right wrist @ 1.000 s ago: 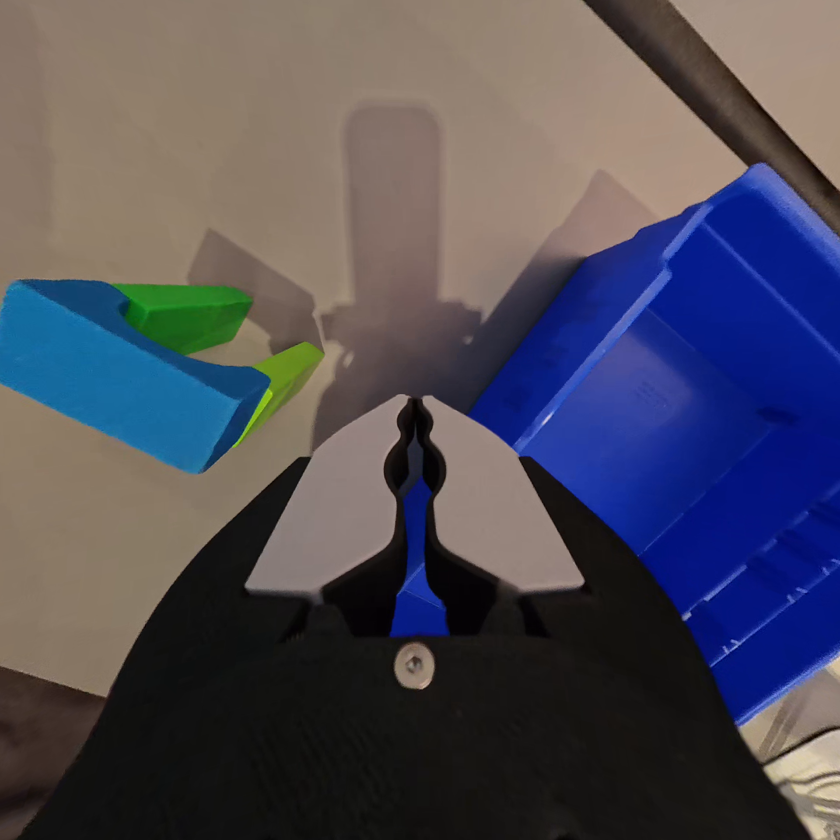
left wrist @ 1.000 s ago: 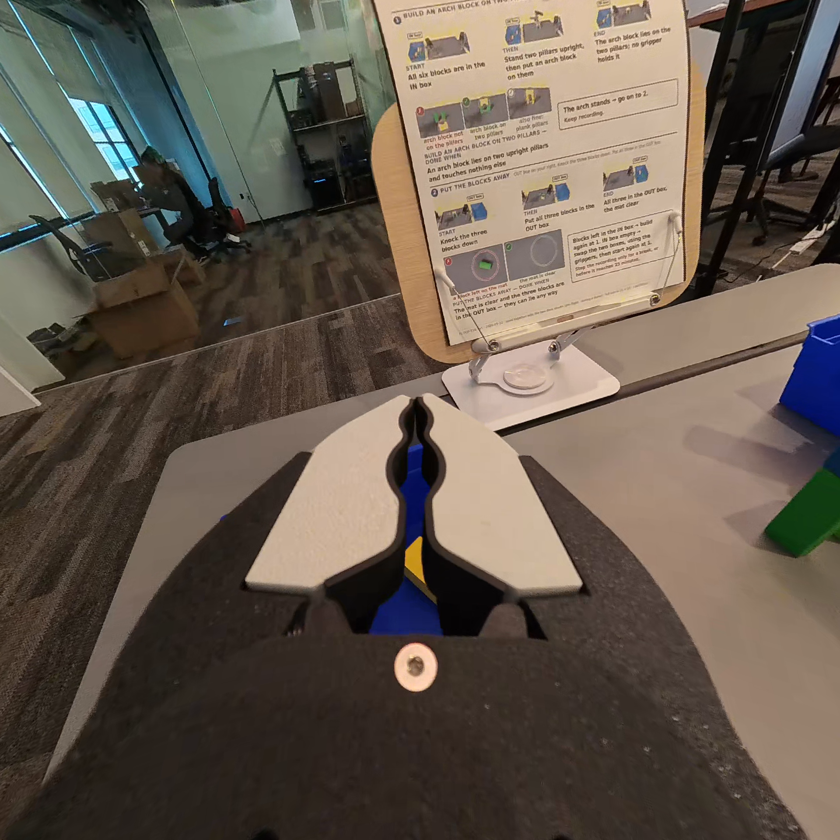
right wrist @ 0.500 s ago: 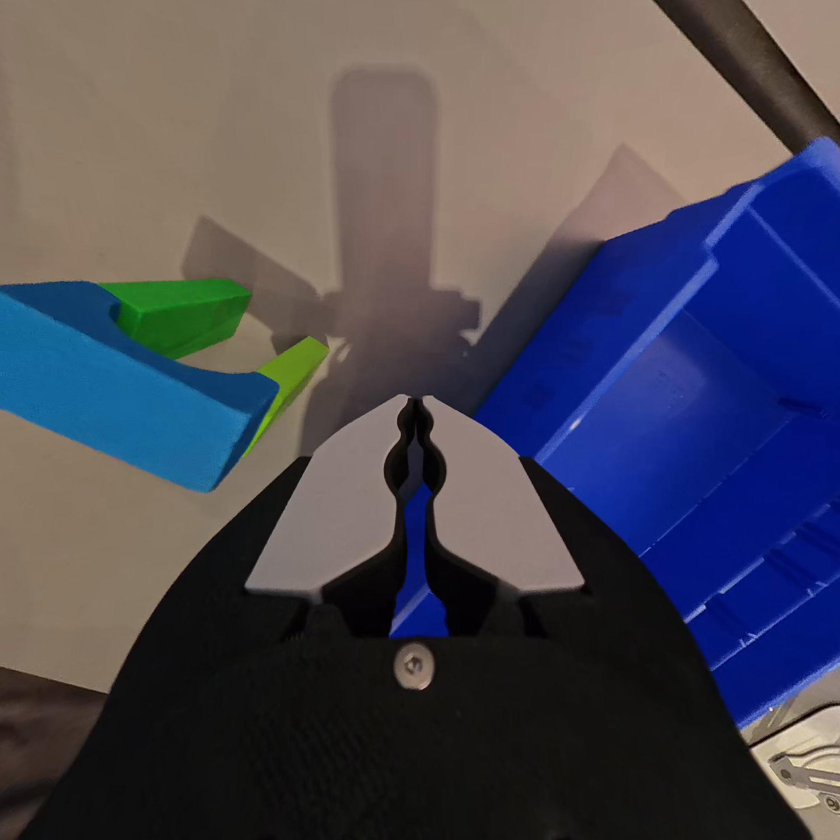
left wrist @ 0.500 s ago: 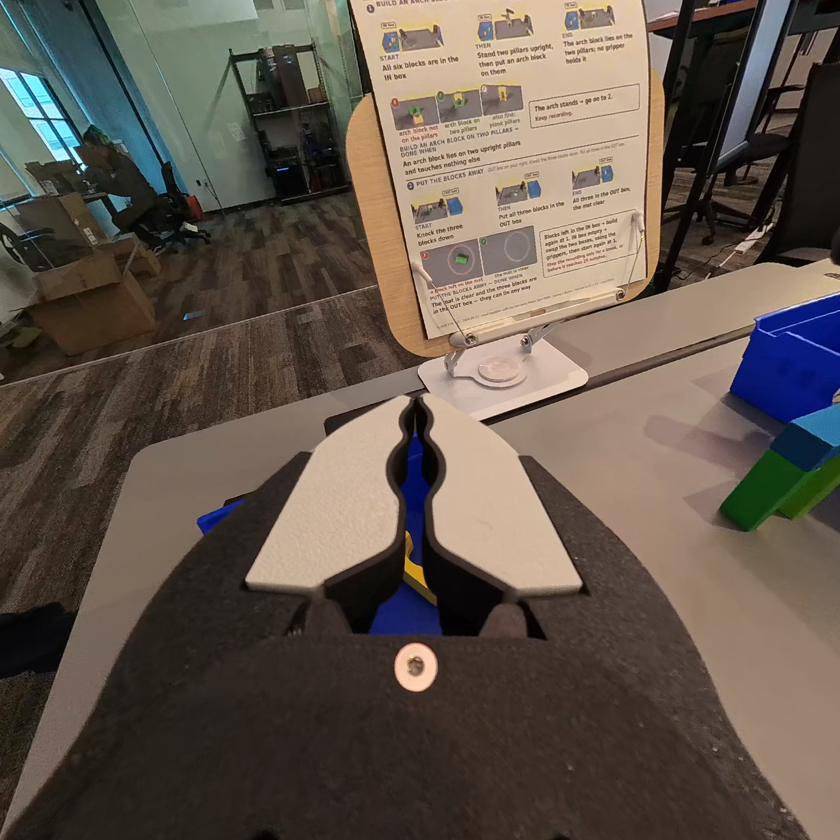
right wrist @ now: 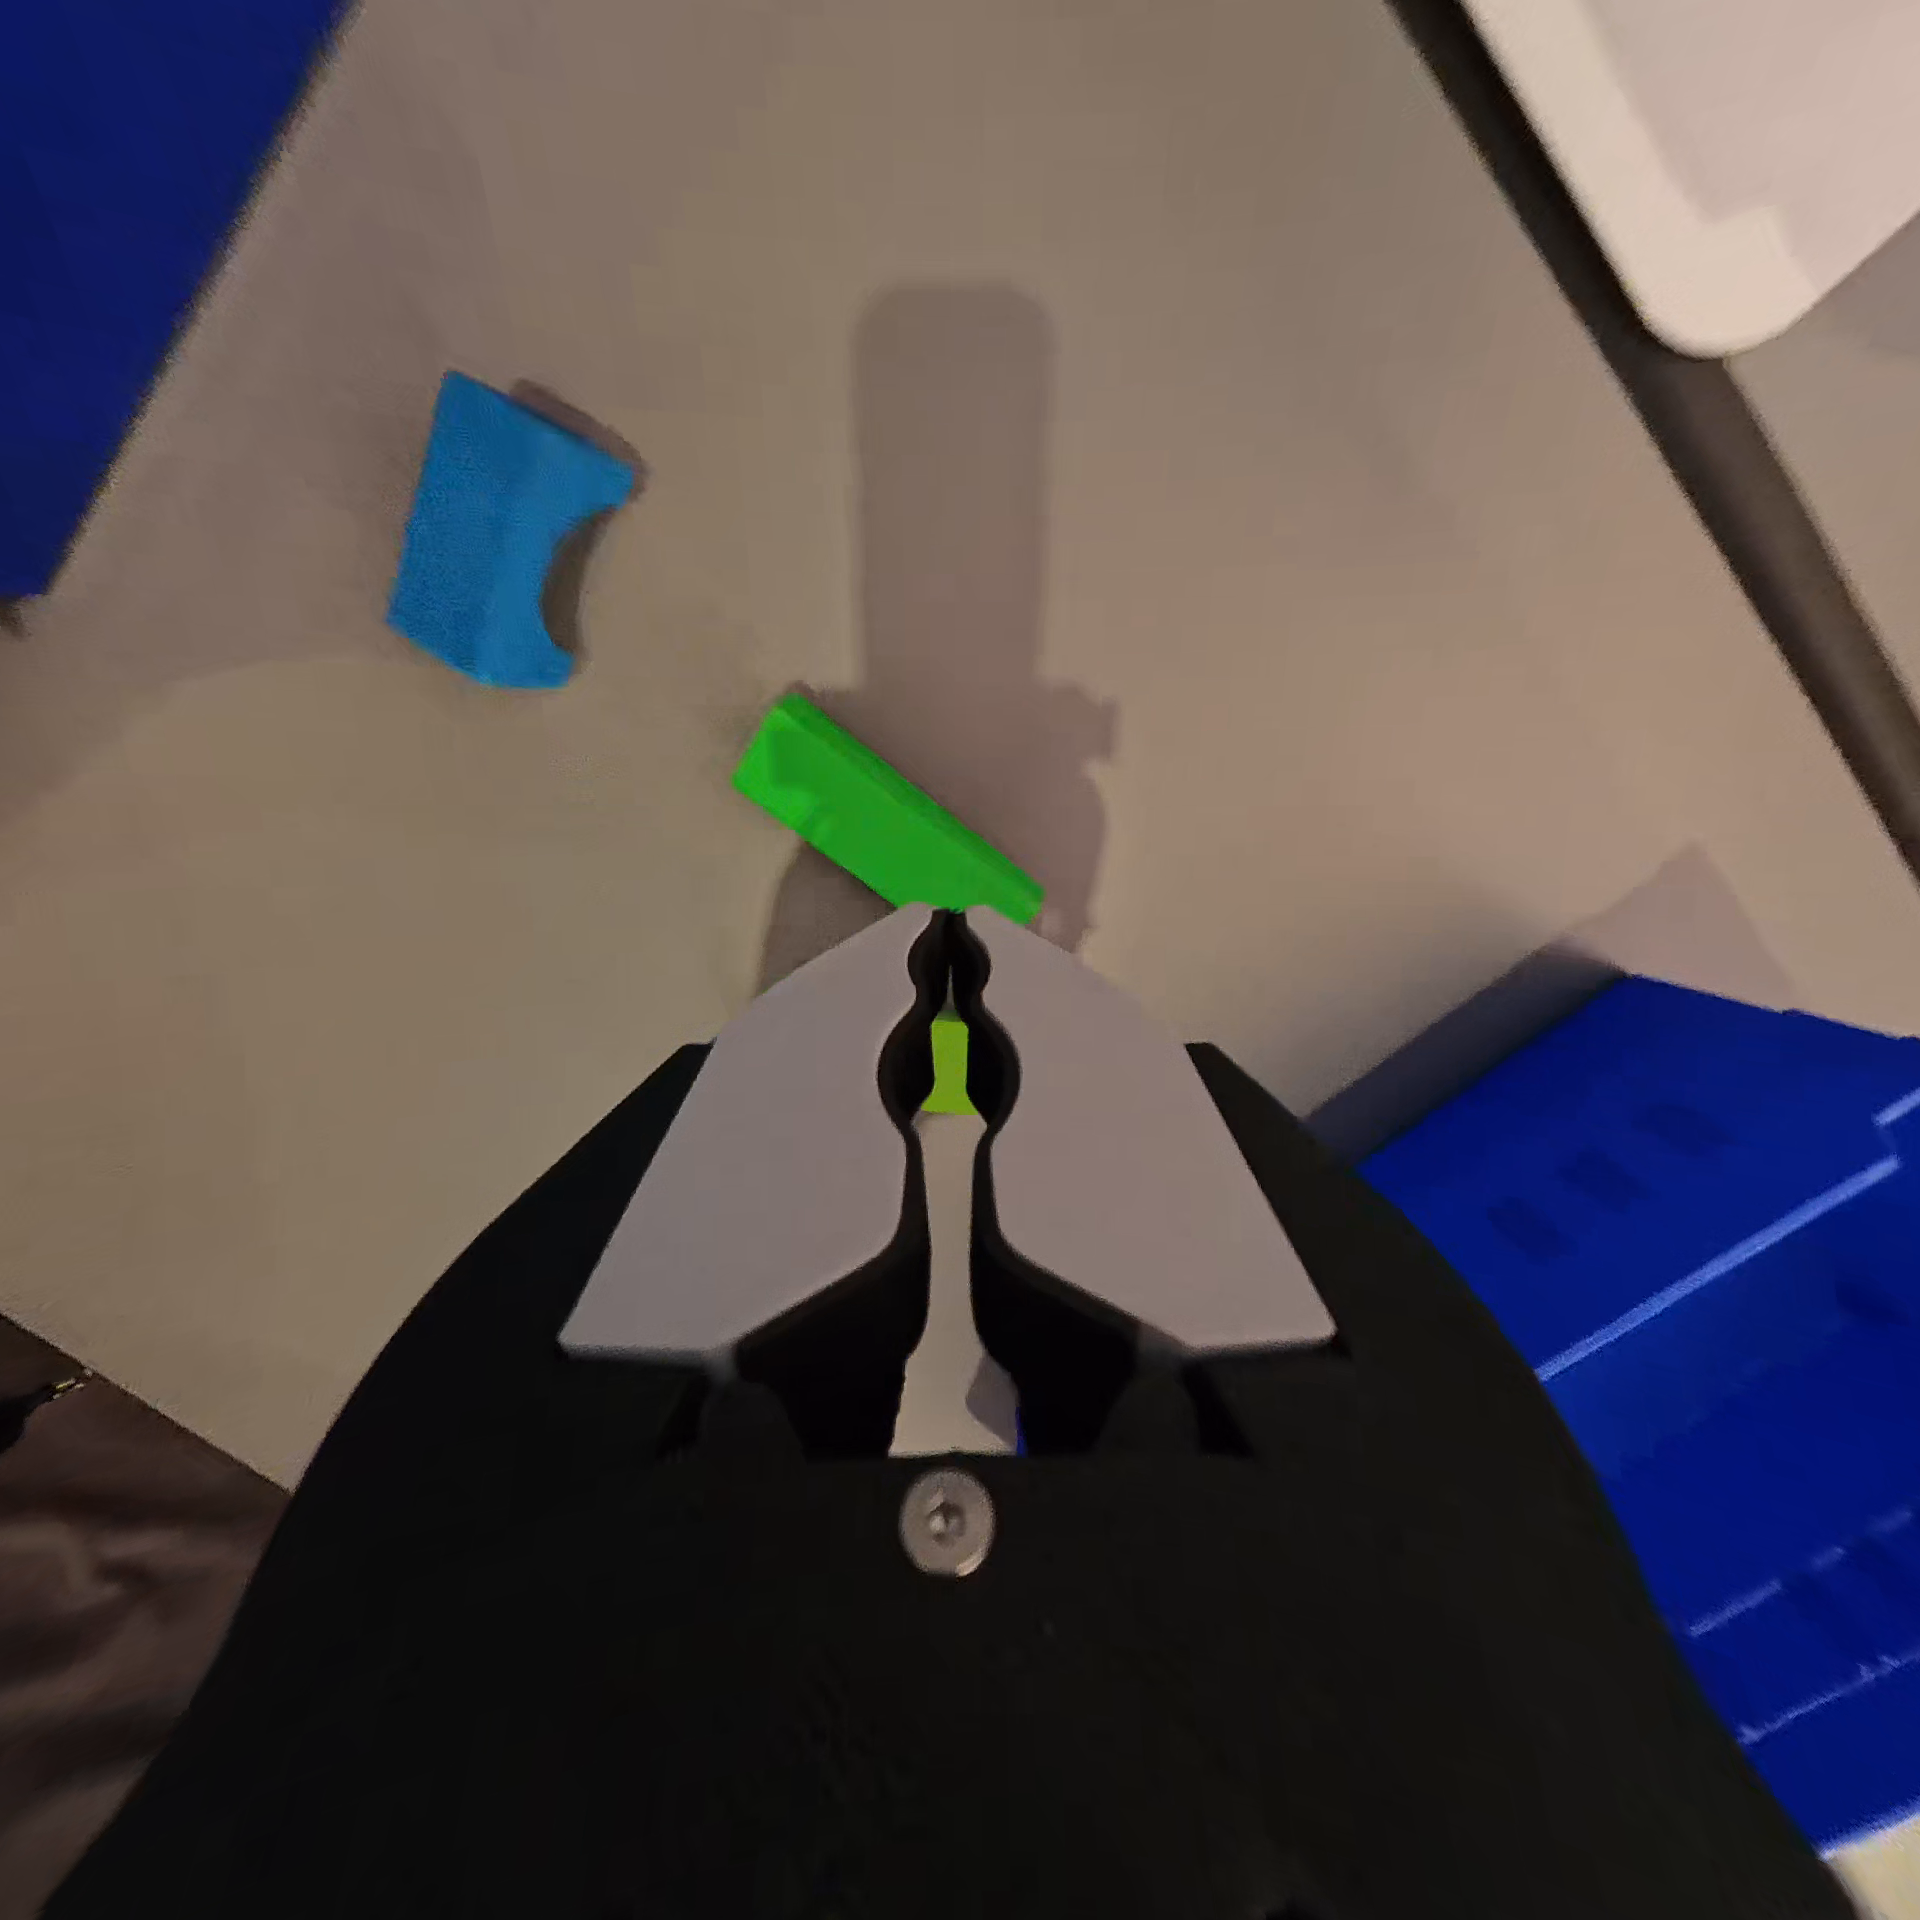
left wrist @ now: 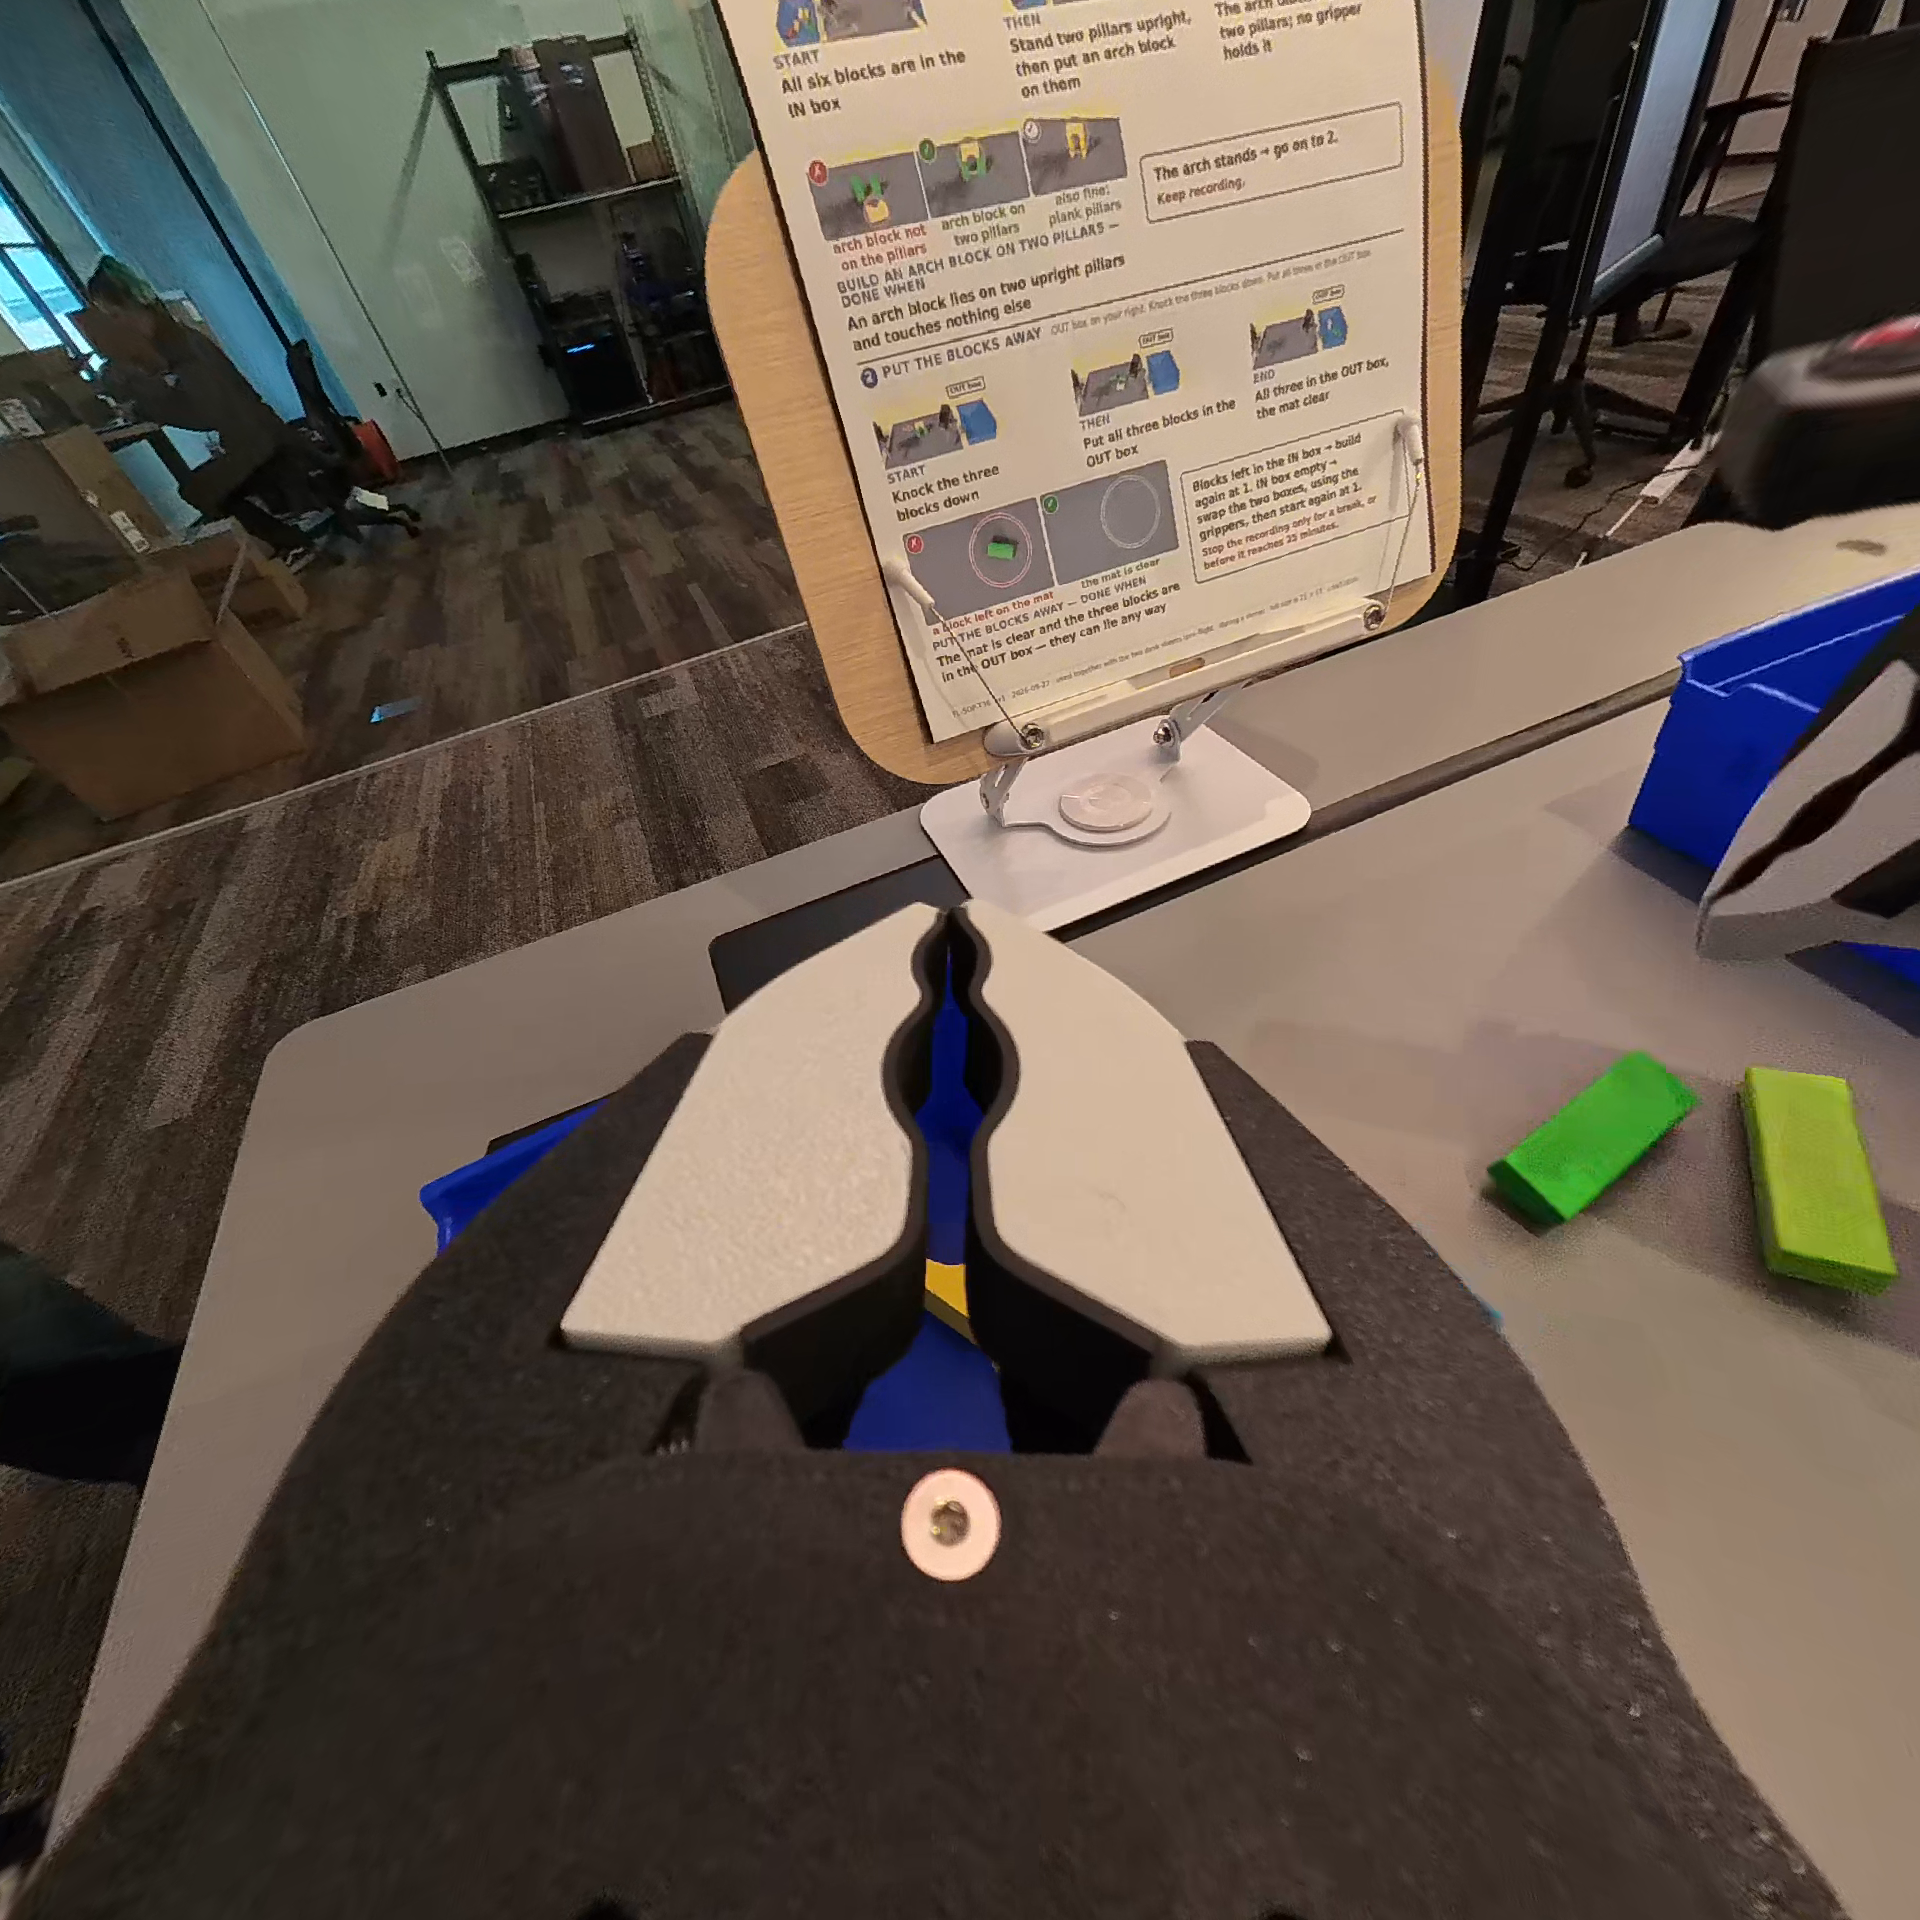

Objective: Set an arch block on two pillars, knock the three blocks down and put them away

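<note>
Where the grey table [left wrist: 1558, 1558] fills both views, the biggest things on it are two blue bins; one bin [right wrist: 1662, 1351] sits at the right edge just beside the right gripper [right wrist: 948, 914], the other [left wrist: 488, 1184] lies under the left gripper [left wrist: 951, 914], mostly hidden by its black body; behind stands an instruction sheet [left wrist: 1091, 364] on a wooden board with a white base [left wrist: 1122, 821]. All three blocks lie toppled on the table, apart from one another; the blue arch [right wrist: 499, 540] lies on its side near the left bin; the green pillar [right wrist: 883, 821] lies flat right at the right gripper's tips; the lime pillar [left wrist: 1813, 1184] lies beside it, showing only as a sliver between the right fingers [right wrist: 1122, 1143] in that wrist view. Both grippers are pressed together with nothing pinched; the right one hangs over the pillars, screening the lime one.
</note>
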### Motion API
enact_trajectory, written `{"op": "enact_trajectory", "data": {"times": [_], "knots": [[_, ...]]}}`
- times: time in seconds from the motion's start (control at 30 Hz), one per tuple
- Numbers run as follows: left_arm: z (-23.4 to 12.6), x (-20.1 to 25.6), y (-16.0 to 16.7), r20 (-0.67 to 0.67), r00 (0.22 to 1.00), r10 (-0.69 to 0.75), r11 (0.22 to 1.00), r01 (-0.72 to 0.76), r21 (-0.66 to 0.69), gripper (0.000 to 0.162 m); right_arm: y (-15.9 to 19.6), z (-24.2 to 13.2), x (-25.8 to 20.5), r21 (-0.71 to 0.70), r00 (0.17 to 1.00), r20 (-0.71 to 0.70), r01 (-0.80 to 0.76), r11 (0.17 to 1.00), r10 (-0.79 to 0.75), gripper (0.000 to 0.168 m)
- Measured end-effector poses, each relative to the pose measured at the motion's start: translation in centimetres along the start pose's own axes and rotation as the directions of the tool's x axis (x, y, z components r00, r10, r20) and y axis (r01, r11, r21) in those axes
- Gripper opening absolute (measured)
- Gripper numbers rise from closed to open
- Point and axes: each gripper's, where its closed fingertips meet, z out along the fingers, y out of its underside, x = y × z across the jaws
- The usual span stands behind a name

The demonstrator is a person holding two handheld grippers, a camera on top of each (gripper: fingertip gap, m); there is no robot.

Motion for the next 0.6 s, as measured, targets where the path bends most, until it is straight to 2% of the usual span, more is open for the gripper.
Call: {"op": "enact_trajectory", "data": {"times": [0.17, 0.2, 0.33, 0.37, 0.5, 0.6], "knots": [[0.0, 0.7, 0.2, -0.045, 0.999, 0.008, 1.0, -0.009, -0.019, 0.0, -0.6, -2.8, -2.5, 0.182, 0.993, -0.018, 0.115, 0.977, -0.114, 0.001], [0.0, 0.9, 0.2, -0.053, 0.999, 0.01, 1.0, -0.012, -0.024, 0.0, -0.2, -3.0, -2.8, 0.219, 0.992, -0.034, 0.126, 0.968, -0.121, 0.007], [0.0, 1.7, 0.3, -0.081, 0.996, 0.03, 0.999, -0.034, -0.038, 0.003, 2.7, -1.3, -4.1, 0.334, 0.988, -0.064, 0.152, 0.93, -0.139, 0.062], [0.0, 2.0, 0.4, -0.093, 0.995, 0.036, 0.998, -0.04, -0.046, 0.004, 3.7, -0.3, -4.0, 0.347, 0.99, -0.08, 0.138, 0.928, -0.117, 0.07], [-0.2, 2.4, 0.4, -0.105, 0.993, 0.052, 0.997, -0.058, -0.053, 0.006, 7.4, 4.2, -3.2, 0.317, 0.992, -0.119, 0.076, 0.945, -0.04, 0.091], [-0.4, 2.6, 0.2, -0.116, 0.992, 0.057, 0.997, -0.063, -0.051, 0.006, 8.6, 6.0, -1.7, 0.301, 0.99, -0.139, 0.025, 0.953, 0.019, 0.101]]}}
